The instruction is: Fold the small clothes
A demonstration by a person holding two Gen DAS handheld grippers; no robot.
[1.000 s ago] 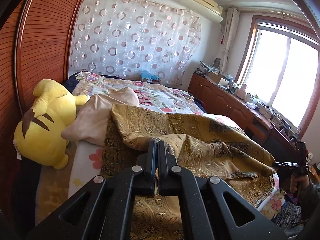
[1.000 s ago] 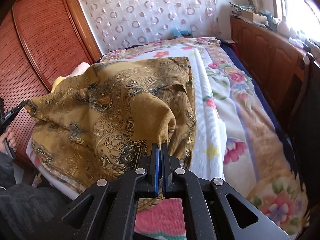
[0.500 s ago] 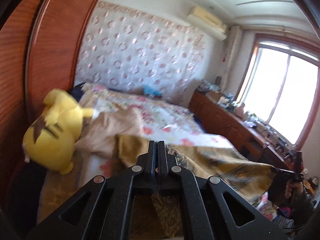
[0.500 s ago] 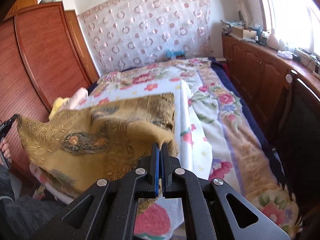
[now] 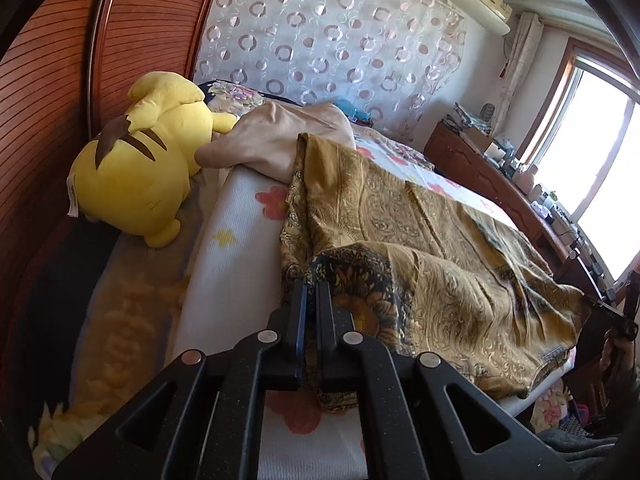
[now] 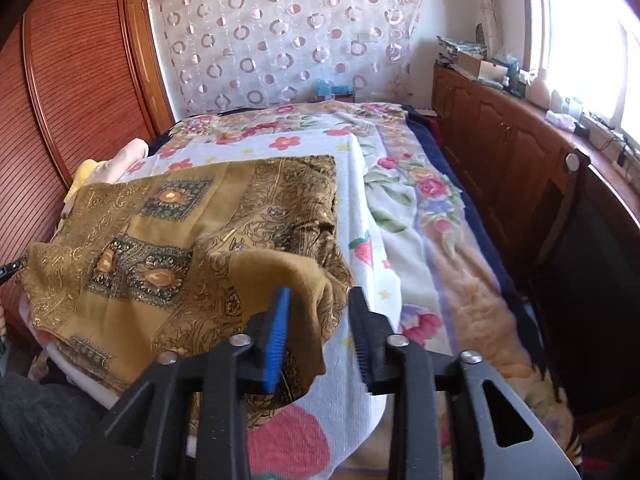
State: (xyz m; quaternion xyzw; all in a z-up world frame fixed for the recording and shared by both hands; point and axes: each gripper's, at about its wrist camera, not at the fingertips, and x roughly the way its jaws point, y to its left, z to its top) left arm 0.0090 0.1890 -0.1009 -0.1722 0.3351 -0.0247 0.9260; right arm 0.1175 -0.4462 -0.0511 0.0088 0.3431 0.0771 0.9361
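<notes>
- On the near end of the bed [image 6: 404,216], across the white flower-print pad [image 6: 352,264], we have the gold patterned cloth [image 6: 168,240] spread mostly flat, one corner humped up at the right side.
- Left claw [image 5: 311,292] is clamped tight on the cloth's near corner; fabric runs straight out of the pinched jaws. Looks like we're pinning that corner so the sheet stays taut and square.
- Right claw [image 6: 318,300] is opening: the jaws stand apart with the humped corner draped loose between them, pads off the fabric. We read that as a release, letting the corner settle on the pad.
- Judgement: cloth is laid out for a fold, no fold made yet.
- Beside the cloth: a beige garment [image 5: 276,140], then a yellow plush toy [image 5: 136,160] against the wooden wardrobe [image 5: 44,120].
- Room: ring-pattern curtain [image 6: 288,36] behind the bed, wooden cabinets [image 6: 500,140] under a bright window [image 5: 592,148].
</notes>
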